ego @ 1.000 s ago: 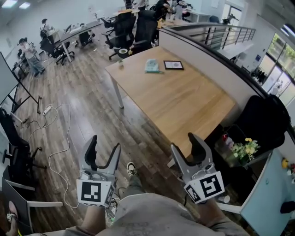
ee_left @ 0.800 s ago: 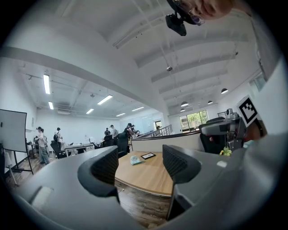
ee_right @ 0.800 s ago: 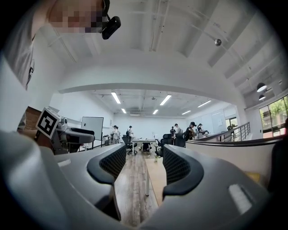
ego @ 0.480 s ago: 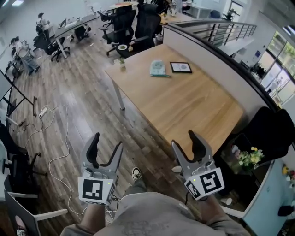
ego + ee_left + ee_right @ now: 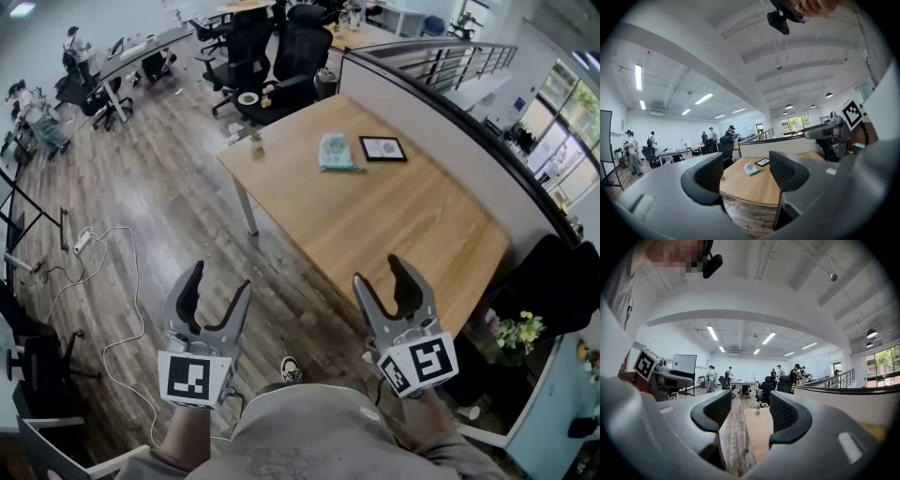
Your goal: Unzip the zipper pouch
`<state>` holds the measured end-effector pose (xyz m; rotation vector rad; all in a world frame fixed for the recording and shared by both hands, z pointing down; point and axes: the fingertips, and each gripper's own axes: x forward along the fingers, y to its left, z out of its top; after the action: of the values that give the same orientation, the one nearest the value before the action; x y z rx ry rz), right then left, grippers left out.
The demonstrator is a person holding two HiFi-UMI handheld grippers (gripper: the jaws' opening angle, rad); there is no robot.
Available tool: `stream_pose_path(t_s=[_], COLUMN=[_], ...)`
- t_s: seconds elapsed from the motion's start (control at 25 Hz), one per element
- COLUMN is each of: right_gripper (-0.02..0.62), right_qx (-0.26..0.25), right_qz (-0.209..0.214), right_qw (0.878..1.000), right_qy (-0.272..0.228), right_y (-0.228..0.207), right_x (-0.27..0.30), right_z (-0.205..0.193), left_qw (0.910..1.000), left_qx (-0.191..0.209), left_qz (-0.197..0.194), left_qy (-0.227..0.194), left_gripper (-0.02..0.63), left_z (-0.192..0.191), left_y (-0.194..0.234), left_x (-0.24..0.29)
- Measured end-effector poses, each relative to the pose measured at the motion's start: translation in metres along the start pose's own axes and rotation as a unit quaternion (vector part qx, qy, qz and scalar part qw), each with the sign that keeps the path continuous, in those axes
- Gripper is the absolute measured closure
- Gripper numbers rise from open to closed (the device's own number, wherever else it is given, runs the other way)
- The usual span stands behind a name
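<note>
Head view, looking down. The desk [image 5: 394,220] is of light wood and stands on a dark plank floor [image 5: 159,197], with a low partition [image 5: 450,117] along its right long edge.

The pouch [image 5: 336,151], pale green, lies flat near the desk's far end, about midway between the two long edges. Just right of it, apart from it, lies a dark-framed tablet [image 5: 382,148]. A small bottle [image 5: 255,142] stands at the far left corner. Whether the pouch's zipper is open or closed is too small to tell.

The left gripper [image 5: 218,283] is held over the floor, off the desk's left long edge. Its fingers [image 5: 187,292] are spread wide with nothing between them. The right gripper [image 5: 380,274] is held at the near part of the same edge, fingers [image 5: 405,286] equally wide and empty. Both are well apart from the pouch.

Left gripper view: the jaws stand apart, and the pouch [image 5: 751,168] and tablet [image 5: 762,162] show far off in the gap between them. The right gripper [image 5: 830,133] shows at the right.

Right gripper view: the jaws stand apart, and the gap frames the desk's left edge and the bottle [image 5: 757,408]. Office chairs [image 5: 768,385] stand beyond.

A white cable [image 5: 124,281] trails over the floor at the left.
</note>
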<state>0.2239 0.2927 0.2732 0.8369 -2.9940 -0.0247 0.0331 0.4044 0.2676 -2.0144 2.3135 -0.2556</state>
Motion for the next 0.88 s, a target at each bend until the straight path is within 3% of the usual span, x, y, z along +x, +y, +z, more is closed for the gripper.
stream_pose_path(t_s=[0.24,0.48,0.88], right_gripper=[0.354,0.354,0.354], right_qx=[0.004,-0.001,0.006], right_qz=[-0.006,-0.007,-0.021], right_qw=[1.000,1.000,0.999], right_qy=[0.009,0.020,0.031], right_y=[-0.002,-0.016,-0.074], right_x=[0.040,0.081,0.175], right_z=[-0.005,-0.012,-0.037], left_qw=[0.9999,0.9999,0.9992], left_qx=[0.001,0.000,-0.005], left_qz=[-0.006,-0.013,-0.028], left_qy=[0.012,-0.005,0.028], left_gripper=[0.308,0.310,0.311], left_z=[-0.013,-0.016,-0.041], left_y=[0.034,0.055,0.087], left_x=[0.025,0.062,0.164])
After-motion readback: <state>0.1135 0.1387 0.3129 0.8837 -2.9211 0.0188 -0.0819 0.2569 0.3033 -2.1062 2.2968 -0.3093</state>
